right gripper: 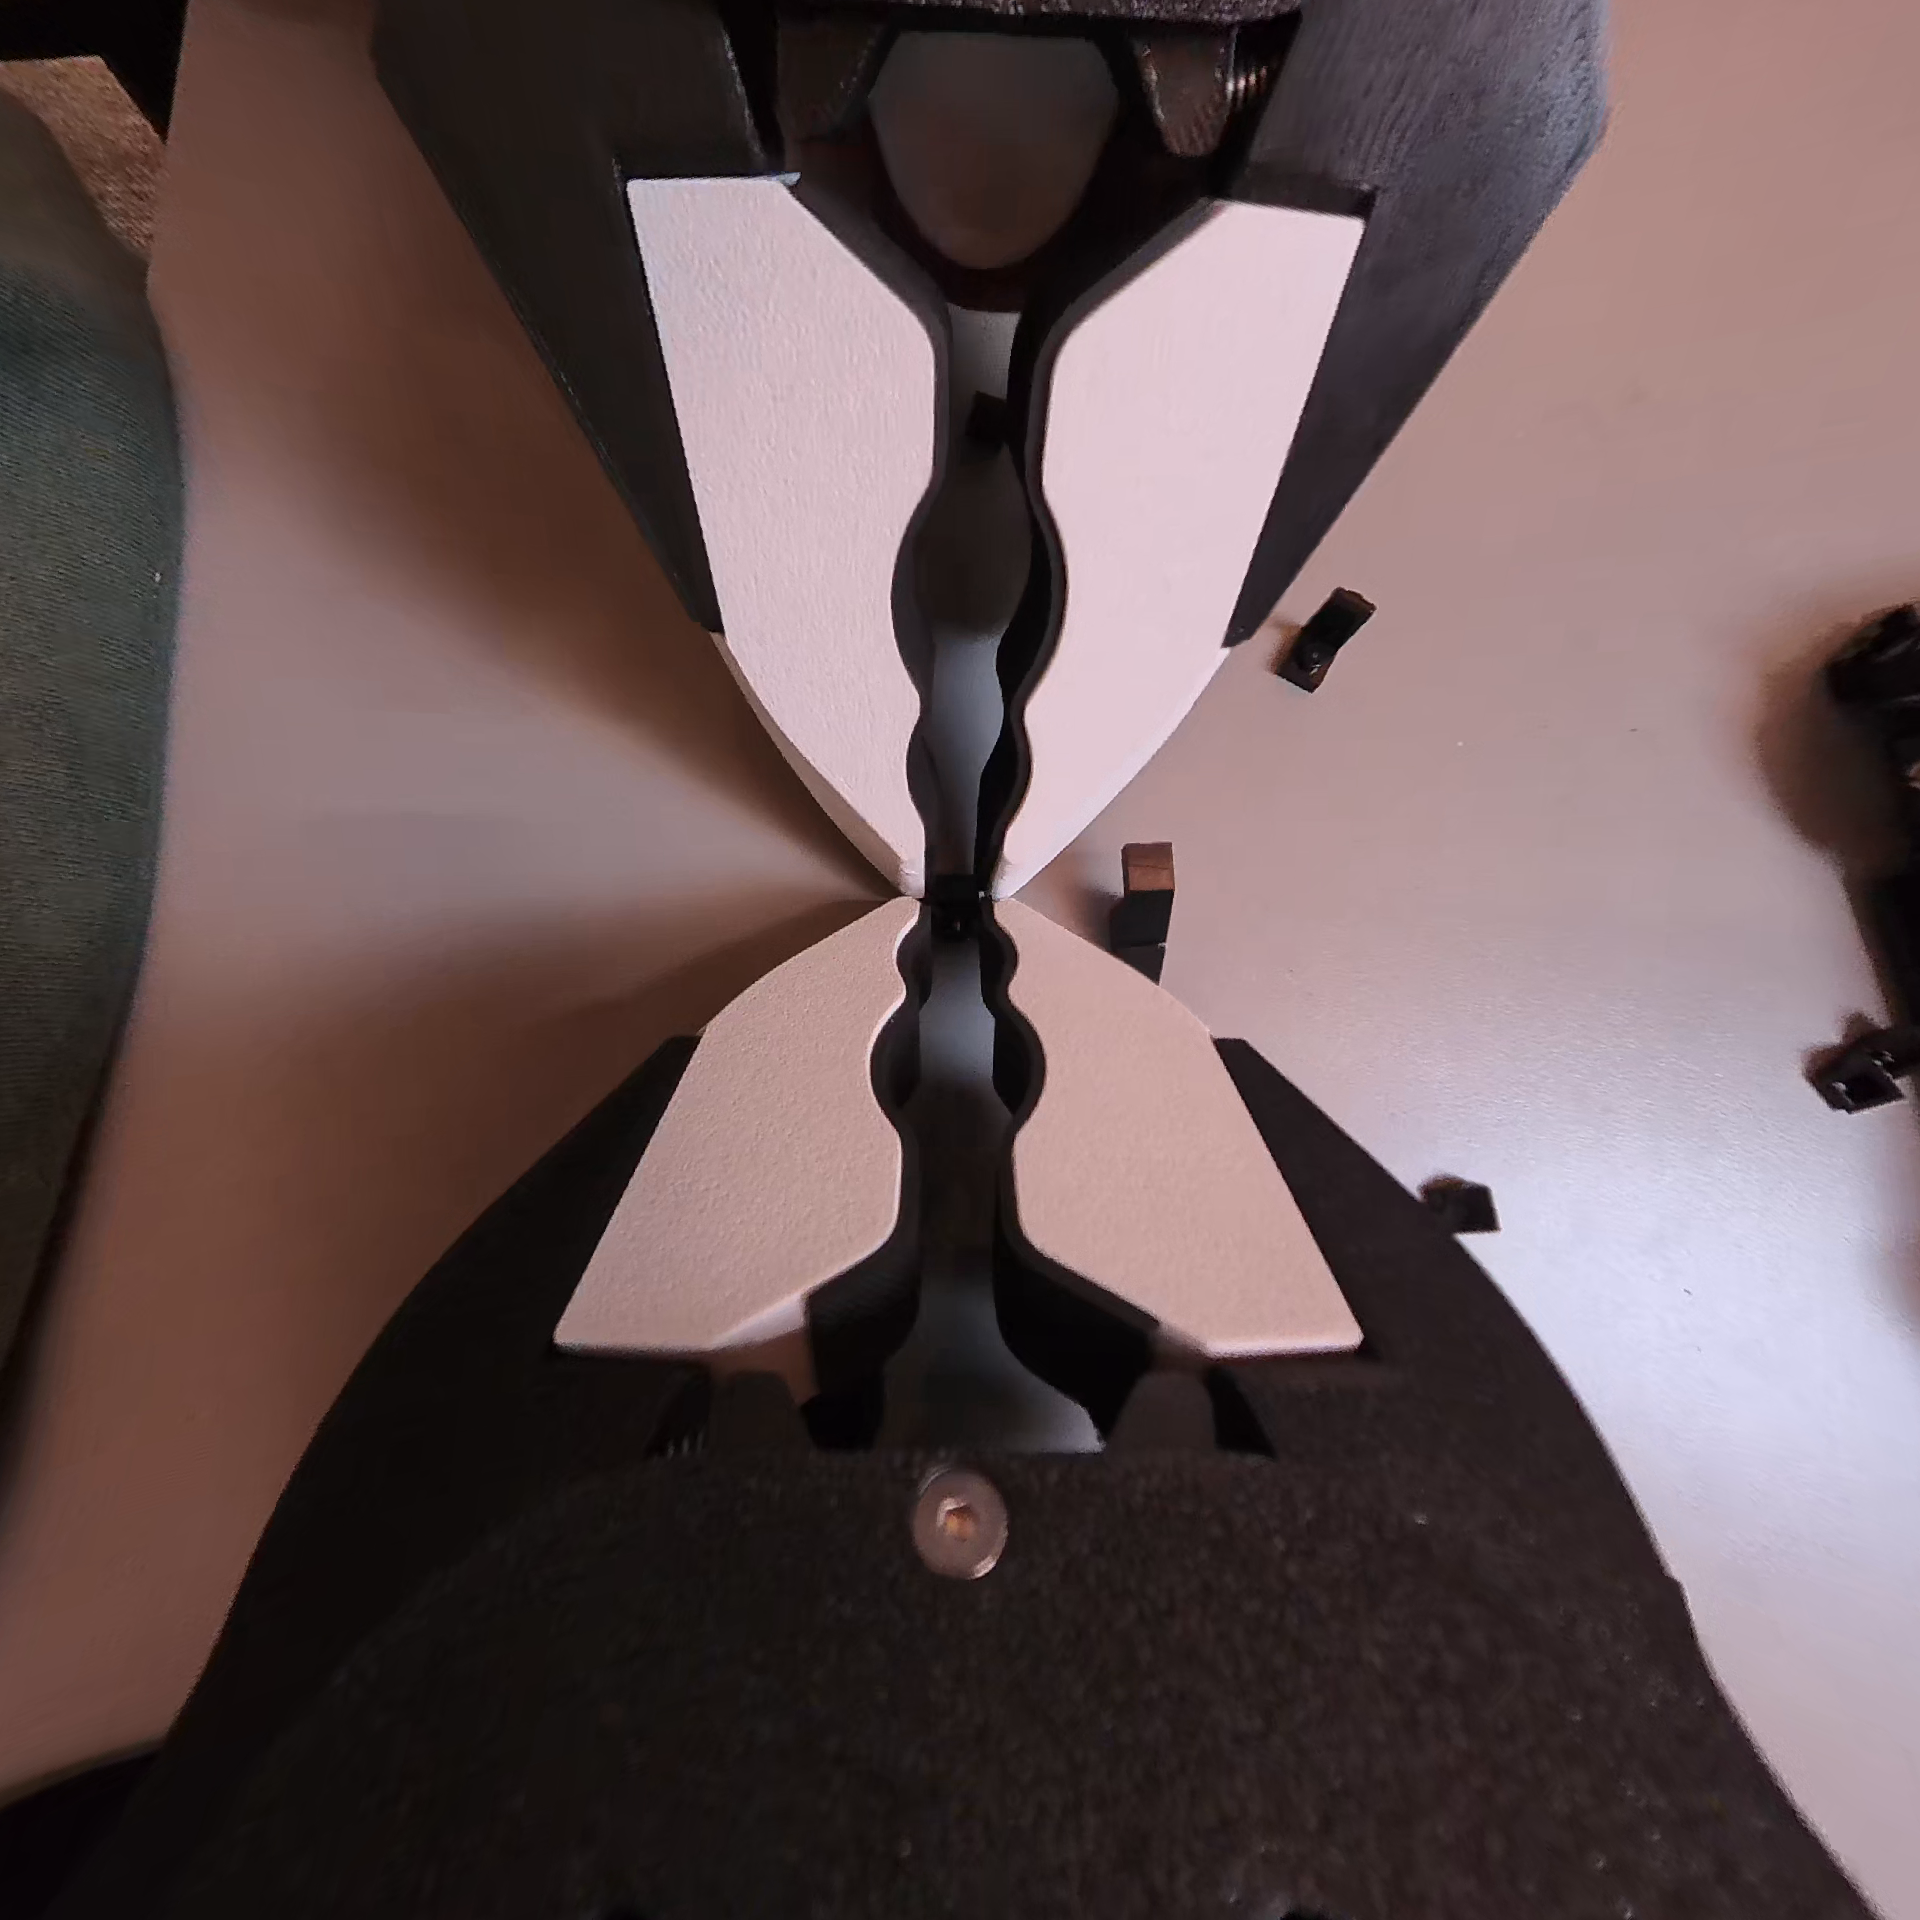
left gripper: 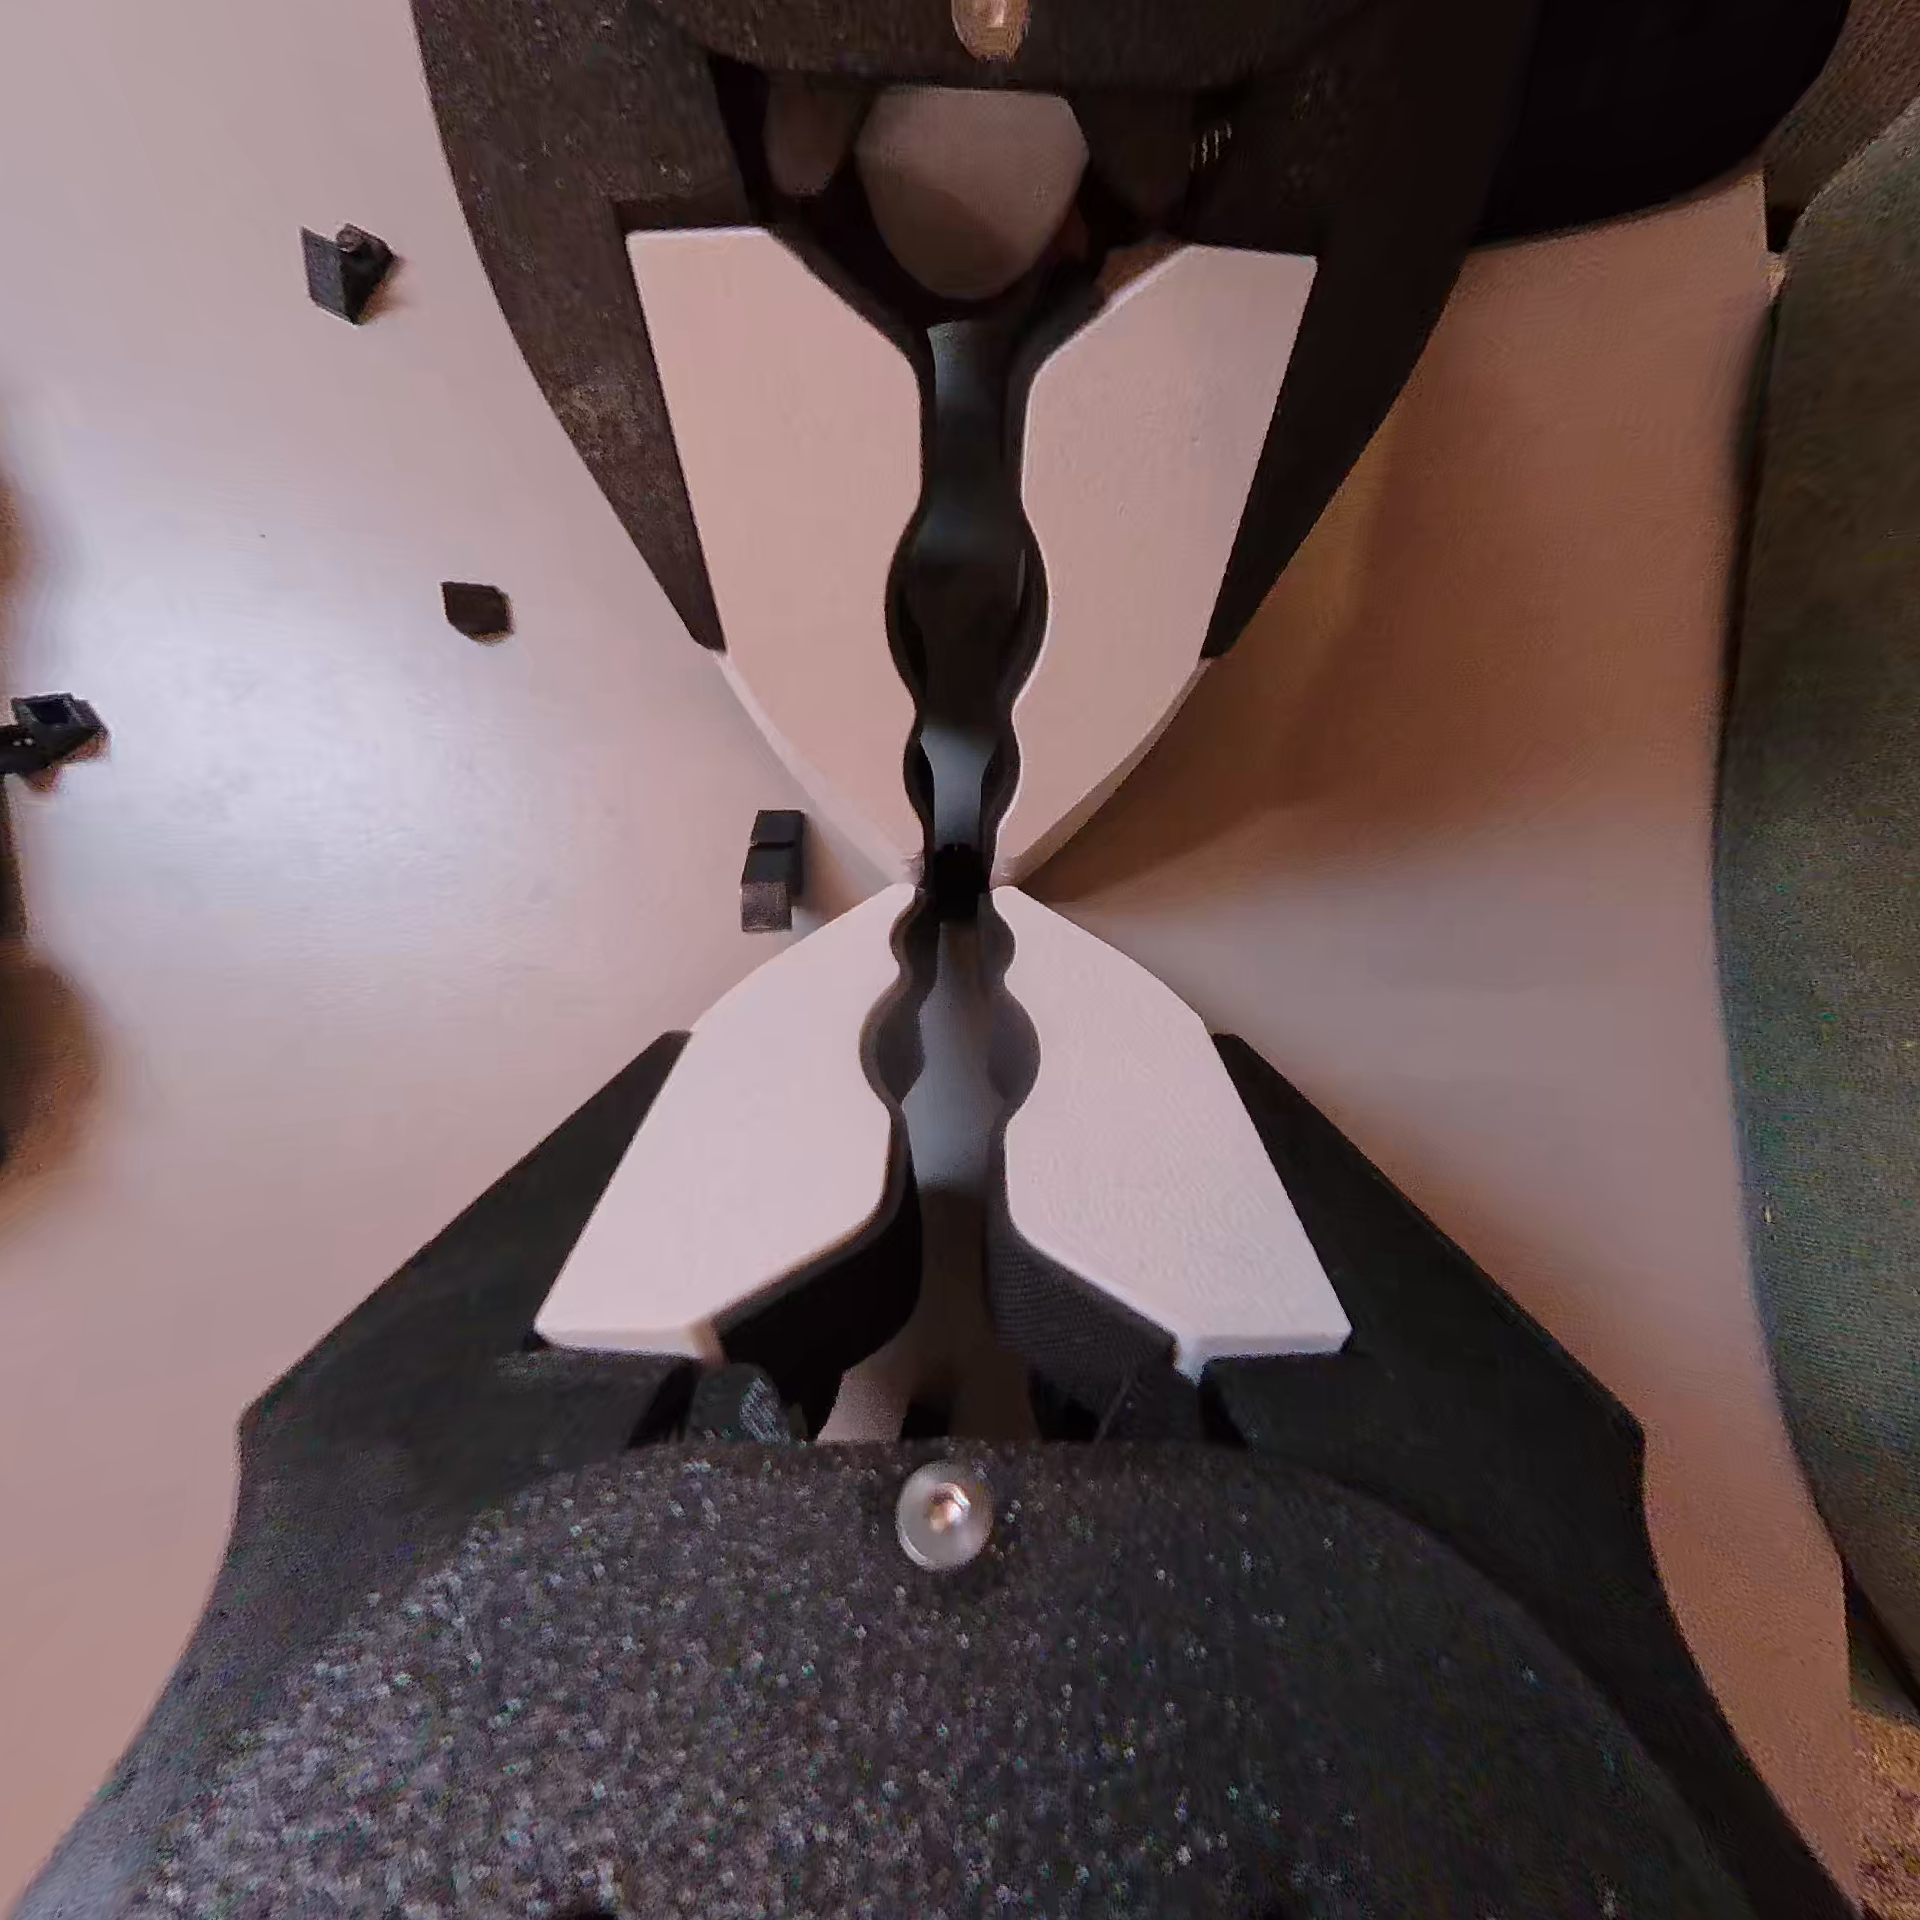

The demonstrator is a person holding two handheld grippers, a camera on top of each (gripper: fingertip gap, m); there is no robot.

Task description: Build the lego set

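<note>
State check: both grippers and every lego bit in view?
left gripper: jaws shut on the black piece, tip to tip with the other gripper.
right gripper: jaws shut on the same black piece.
black piece: pinched between both grippers, off the table.
loose bricks: lying apart on the table, ungripped.
dark cluster: at the frame edge, build state unclear.

no readable text, labels, numbers or signs anywhere
</note>
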